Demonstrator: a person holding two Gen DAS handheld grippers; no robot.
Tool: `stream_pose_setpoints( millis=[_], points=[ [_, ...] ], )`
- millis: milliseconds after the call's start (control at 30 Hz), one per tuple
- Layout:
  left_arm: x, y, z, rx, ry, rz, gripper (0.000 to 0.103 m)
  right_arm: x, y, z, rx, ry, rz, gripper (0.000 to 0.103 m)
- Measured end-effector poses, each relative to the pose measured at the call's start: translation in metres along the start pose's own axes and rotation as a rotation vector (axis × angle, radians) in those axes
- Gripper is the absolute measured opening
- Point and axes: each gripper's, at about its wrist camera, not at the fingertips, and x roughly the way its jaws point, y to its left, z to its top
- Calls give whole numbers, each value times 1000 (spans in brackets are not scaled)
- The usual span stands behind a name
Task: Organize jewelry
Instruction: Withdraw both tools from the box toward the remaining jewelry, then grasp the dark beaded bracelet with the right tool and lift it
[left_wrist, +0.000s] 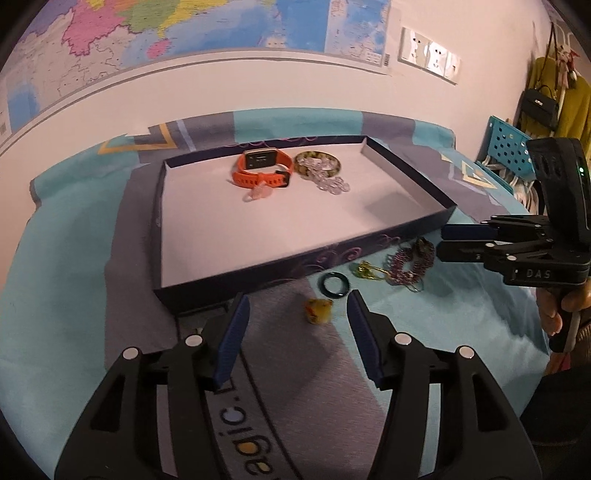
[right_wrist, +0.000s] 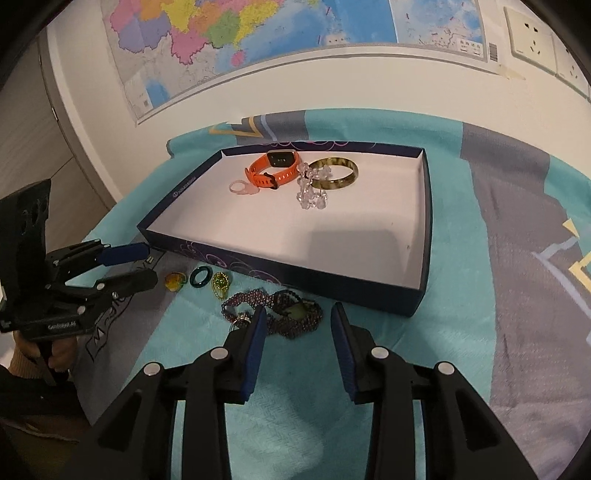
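A dark blue tray (left_wrist: 258, 266) (right_wrist: 295, 274) on the teal cloth holds an orange watch (left_wrist: 262, 168) (right_wrist: 273, 168), a clear crystal bracelet (left_wrist: 325, 179) (right_wrist: 312, 194), a green-amber bangle (right_wrist: 336, 173) and a pink ring (right_wrist: 242, 187). In front of the tray lie an amber ring (left_wrist: 318, 311) (right_wrist: 174, 281), a dark green ring (left_wrist: 334, 286) (right_wrist: 201, 277), a yellow-green wire ring (left_wrist: 365, 271) (right_wrist: 221, 284) and a purple beaded bracelet (left_wrist: 408, 264) (right_wrist: 251, 301). My left gripper (left_wrist: 298, 299) (right_wrist: 147, 266) is open, the amber ring just ahead of its tips. My right gripper (right_wrist: 299, 310) (left_wrist: 443, 240) is open over the beaded bracelet.
A teal and grey cloth (right_wrist: 480, 332) covers the surface. A wall with a large map (right_wrist: 258, 44) and sockets (left_wrist: 428, 53) stands close behind the tray. At the far right are a blue perforated basket (left_wrist: 506, 140), a black handbag (left_wrist: 539, 105) and a yellow garment.
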Motion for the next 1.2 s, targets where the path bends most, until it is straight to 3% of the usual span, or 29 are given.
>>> stream_pose_setpoints(
  millis=[600,767,967,1033,1200],
  points=[
    [8,-5,-4,-10,28,-11,59,16,8,-2,-22,24,-49,33],
    [9,-4,-4,-13,30,-15,60,15,8,-4,-34,31,-43,12],
    [9,-3,-5,-20,34,-20,60,9,5,-9,-24,31,-22,6],
    [9,-3,-5,-20,33,-21,60,6,0,-11,4,30,24,6],
    [10,-3,-6,-22,34,-20,61,1,-6,-17,21,41,9,6]
  ],
)
